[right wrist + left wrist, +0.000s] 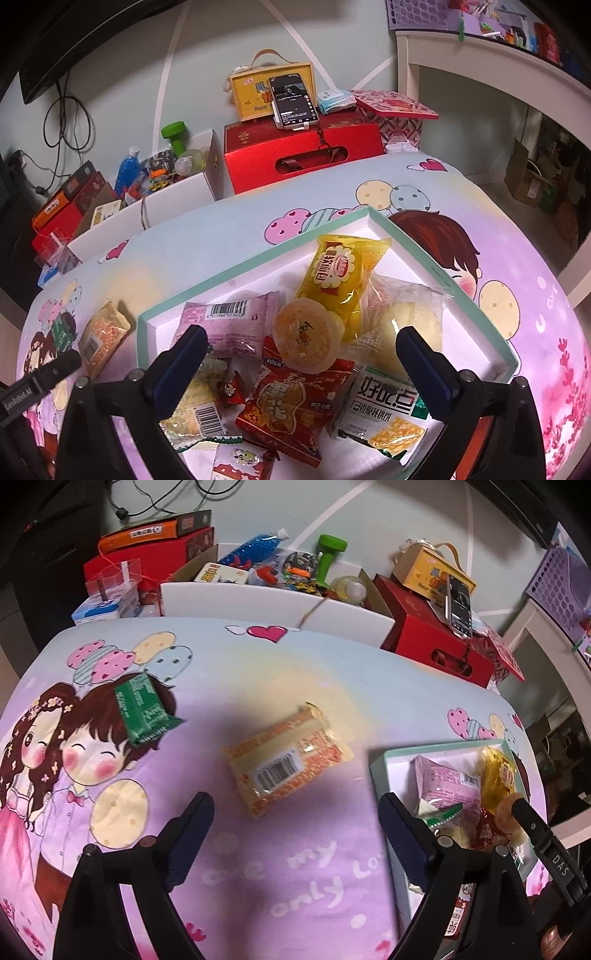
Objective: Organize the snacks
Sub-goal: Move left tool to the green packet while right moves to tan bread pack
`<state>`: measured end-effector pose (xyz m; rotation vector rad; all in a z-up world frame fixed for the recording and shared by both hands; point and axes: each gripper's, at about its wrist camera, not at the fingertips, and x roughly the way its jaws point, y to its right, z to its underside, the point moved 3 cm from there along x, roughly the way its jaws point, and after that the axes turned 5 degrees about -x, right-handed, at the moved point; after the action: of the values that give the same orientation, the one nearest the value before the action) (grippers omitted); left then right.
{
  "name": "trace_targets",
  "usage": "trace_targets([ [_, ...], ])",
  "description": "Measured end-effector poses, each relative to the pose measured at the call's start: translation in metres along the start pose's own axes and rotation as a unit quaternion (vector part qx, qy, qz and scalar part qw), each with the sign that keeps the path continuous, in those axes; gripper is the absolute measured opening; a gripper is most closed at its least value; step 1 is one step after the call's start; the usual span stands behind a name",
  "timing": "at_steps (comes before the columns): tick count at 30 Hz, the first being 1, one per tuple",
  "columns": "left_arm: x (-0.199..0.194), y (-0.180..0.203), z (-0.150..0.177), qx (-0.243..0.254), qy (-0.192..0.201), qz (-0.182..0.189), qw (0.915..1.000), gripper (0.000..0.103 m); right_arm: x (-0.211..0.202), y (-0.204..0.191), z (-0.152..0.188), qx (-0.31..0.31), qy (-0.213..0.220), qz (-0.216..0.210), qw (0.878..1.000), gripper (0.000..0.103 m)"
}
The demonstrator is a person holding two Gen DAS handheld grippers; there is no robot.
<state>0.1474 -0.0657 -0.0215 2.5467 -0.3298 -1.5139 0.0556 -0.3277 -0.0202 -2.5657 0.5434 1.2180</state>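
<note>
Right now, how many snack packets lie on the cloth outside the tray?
2. The green packet lies on the cartoon faces, and the orange packet lies mid-cloth, nearer the tray. Others may sit out of view.

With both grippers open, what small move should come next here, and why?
Probably lower the left gripper onto the orange packet and close. It lies loose on the cartoon cloth just ahead of the open, empty jaws, outside the mint-rimmed box. The right gripper hangs open over the box's snacks, holding nothing.

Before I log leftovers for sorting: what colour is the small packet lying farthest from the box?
Green, with white print; left wrist view shows it best.
</note>
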Motion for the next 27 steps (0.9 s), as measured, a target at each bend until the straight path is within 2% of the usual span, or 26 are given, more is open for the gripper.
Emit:
trace_targets([
  [5,-0.008,-0.018,-0.008,-0.016,0.006,-0.001,0.9999,0.091,-0.004,-0.009,0.000,-0.004,0.003,-0.006,1.000,0.103],
  [18,-0.022,-0.081,-0.028,-0.060,0.027,-0.038,0.9972,0.091,-0.018,-0.046,-0.003,-0.039,0.025,-0.022,0.999,0.103],
  [27,-0.029,-0.130,-0.035,-0.098,0.032,-0.051,0.9933,0.091,-0.023,-0.095,-0.002,-0.069,0.037,-0.073,0.994,0.103],
])
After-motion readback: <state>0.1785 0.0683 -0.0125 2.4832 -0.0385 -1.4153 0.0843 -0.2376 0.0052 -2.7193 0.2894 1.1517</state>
